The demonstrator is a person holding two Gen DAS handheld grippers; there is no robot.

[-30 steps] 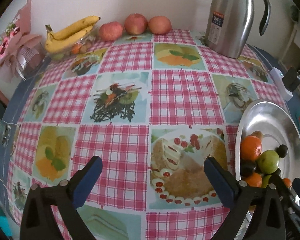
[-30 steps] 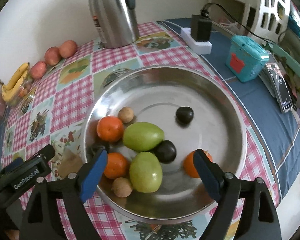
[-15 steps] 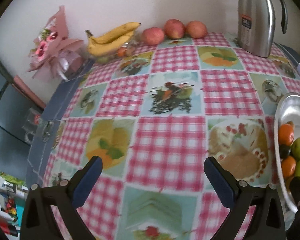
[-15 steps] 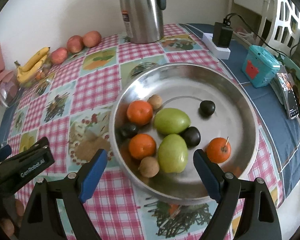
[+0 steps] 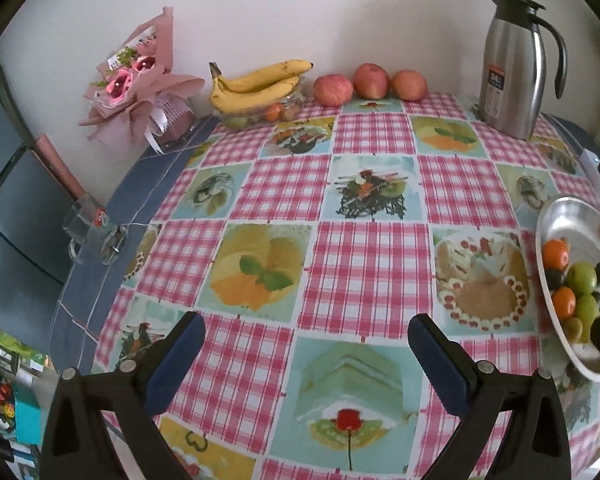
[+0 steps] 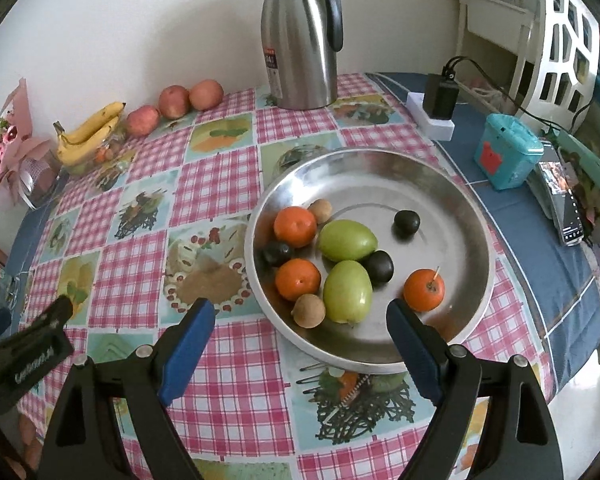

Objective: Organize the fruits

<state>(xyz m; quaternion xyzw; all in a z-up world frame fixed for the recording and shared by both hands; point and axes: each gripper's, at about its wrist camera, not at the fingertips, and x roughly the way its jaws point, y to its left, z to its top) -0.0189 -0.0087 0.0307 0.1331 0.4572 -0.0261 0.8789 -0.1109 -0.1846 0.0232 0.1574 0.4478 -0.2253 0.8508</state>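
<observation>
Fruit — three oranges [image 6: 295,226], two green fruits [image 6: 347,240] and small dark ones — lies in a steel bowl [image 6: 440,184] on the checked tabletop [image 6: 220,184]. Bananas [image 5: 256,84] and apples [image 5: 371,80] line the wall beside a steel jug [image 6: 300,36]. Both the left tongs [image 5: 306,350] and the right tongs [image 6: 300,332] gape wide, empty.

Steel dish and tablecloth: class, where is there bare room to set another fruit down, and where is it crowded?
Free: the steel dish's far half beyond the lone dark fruit, and the checked tablecloth between dish and bananas. Crowded: the dish's near-left, where oranges and green fruits cluster; also the wall edge.
</observation>
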